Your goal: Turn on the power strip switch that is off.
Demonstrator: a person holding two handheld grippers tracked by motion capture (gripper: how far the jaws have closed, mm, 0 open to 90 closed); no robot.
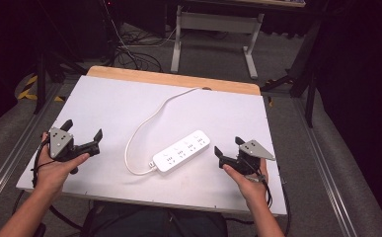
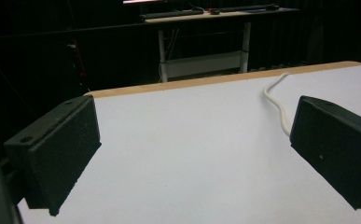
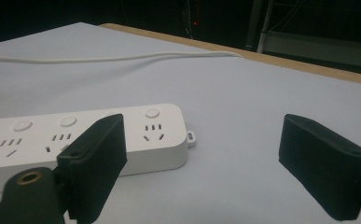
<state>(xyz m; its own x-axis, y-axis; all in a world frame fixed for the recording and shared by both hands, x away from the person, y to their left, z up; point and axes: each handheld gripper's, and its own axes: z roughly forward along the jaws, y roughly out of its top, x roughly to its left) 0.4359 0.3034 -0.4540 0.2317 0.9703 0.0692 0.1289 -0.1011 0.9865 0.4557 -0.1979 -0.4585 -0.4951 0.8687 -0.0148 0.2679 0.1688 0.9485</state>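
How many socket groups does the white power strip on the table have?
4. They run in a row along the white plastic power strip, from its cord end to its far end; the right gripper view shows three, one partly behind a jaw.

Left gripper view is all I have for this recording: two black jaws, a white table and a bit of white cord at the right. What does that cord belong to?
Observer: It runs to a white power strip lying flat near the middle of the table.
Operator: Is the right gripper holding it?
Observer: No. The right gripper sits just off the strip's far end, jaws open, nothing between them.
Operator: Anything plugged into the strip?
Observer: No, the sockets in view in the right gripper view are empty, each with a round button above it.
Operator: And my left gripper, where is it?
Observer: The left gripper is open near the table's left edge, apart from the cord.
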